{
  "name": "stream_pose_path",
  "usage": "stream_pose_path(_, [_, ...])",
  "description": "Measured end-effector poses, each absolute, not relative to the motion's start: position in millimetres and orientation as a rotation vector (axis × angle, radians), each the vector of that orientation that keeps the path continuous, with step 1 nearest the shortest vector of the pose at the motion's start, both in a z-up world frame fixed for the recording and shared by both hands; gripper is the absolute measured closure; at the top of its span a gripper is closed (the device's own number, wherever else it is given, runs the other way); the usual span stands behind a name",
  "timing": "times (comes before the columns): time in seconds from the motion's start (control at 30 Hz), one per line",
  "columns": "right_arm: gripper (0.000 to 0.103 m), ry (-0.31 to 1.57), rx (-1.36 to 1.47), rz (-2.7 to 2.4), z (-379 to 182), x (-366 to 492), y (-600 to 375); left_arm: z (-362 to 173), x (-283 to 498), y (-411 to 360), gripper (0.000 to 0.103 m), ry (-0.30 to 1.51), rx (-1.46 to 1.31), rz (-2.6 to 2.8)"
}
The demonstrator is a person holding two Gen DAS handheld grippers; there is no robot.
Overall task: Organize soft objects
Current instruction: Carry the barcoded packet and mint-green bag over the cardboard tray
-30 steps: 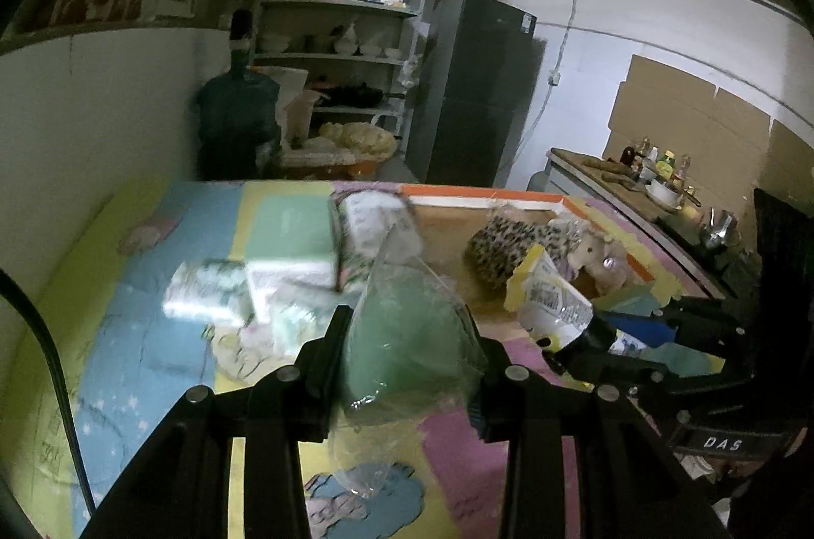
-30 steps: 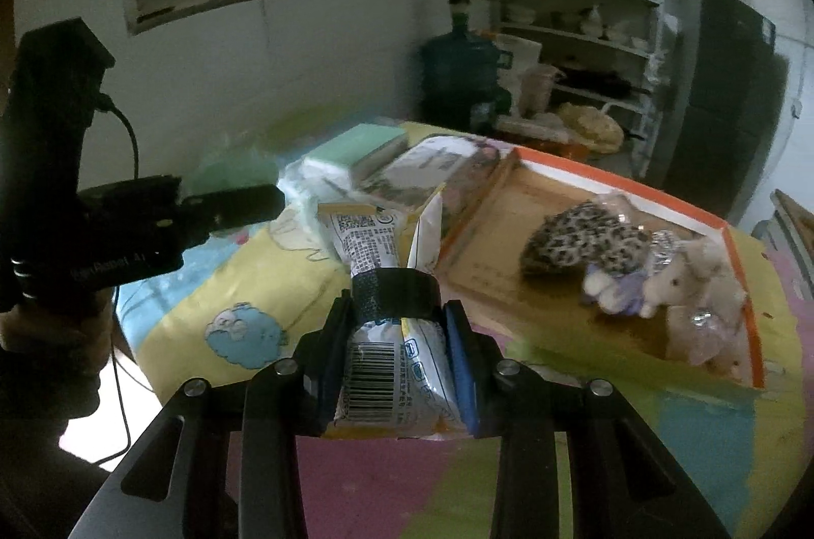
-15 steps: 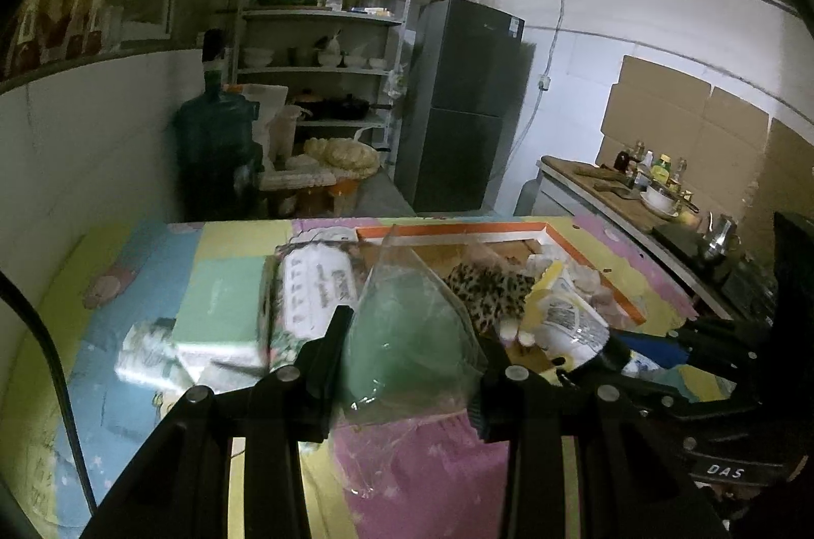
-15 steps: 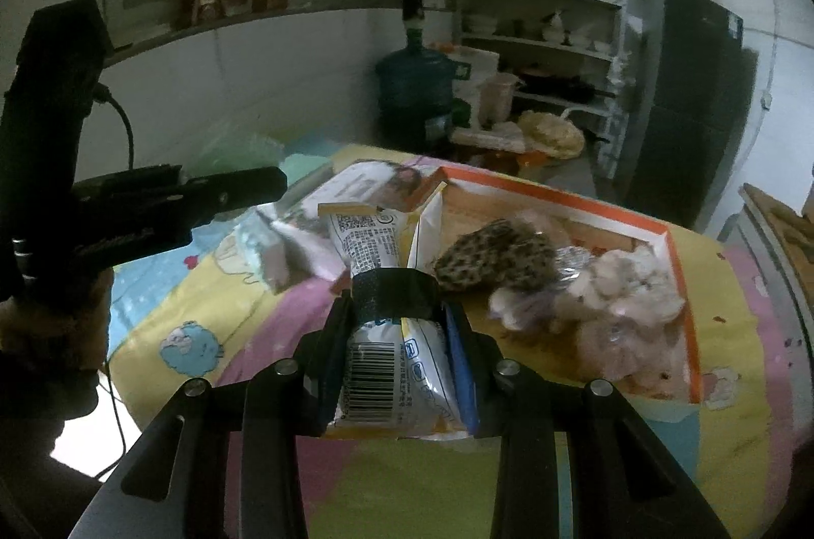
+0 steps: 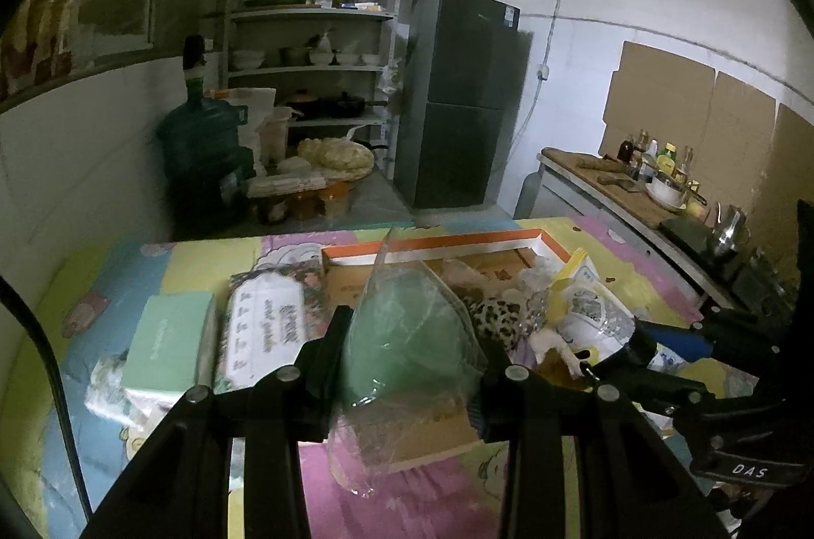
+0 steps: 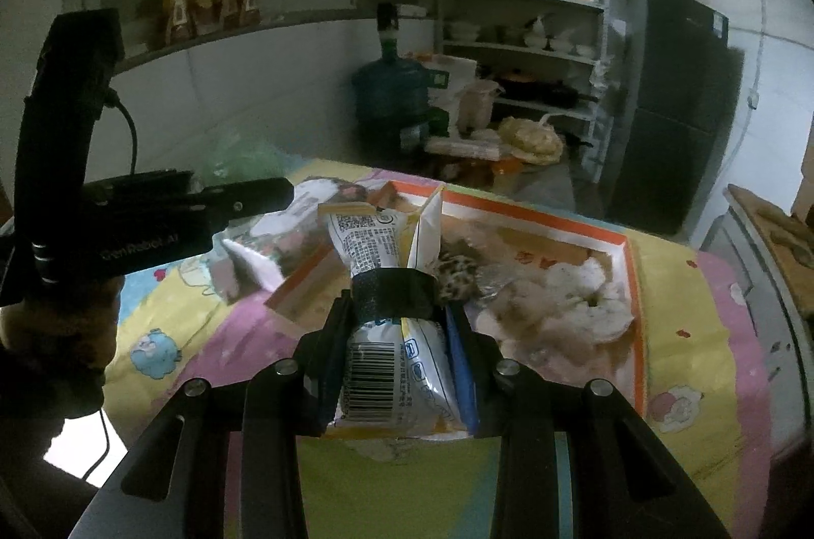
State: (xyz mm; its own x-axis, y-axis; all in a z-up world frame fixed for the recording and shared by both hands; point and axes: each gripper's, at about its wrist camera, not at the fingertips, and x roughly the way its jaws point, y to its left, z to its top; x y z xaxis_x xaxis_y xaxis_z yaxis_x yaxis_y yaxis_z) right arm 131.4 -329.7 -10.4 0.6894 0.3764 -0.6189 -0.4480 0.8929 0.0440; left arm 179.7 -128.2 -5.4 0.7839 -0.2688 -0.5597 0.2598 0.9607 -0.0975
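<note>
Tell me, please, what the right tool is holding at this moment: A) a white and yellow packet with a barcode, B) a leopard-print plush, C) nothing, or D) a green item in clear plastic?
A: in the right wrist view the right tool is clamped on a white and yellow packet with a barcode, while the green bagged item sits in the left tool.
</note>
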Motion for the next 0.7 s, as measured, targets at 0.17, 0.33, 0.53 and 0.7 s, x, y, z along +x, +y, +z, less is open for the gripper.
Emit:
stream_pose_path(0.17, [0.066,0.667,-0.112,0.444,-9,142,-348,-6,192,-145,0.065,0.615,-0.005,-0.296])
stream_pose_path(0.33, [0.066,0.673,-0.121,0.424,-8,154,-362,-6,205,-157,0.065,0.617,0.001,-0.302])
stream_pose_path(0.53, [0.066,0.677,-0.128,0.406,-6,169,-377,-4,223,-173,0.065,0.622,0.010,-0.308])
stream_pose_path(0.7, [0.066,0.687,-0.126,0.389,-3,189,-392,-7,244,-181,0.065,0.650,-0.003,-0.316])
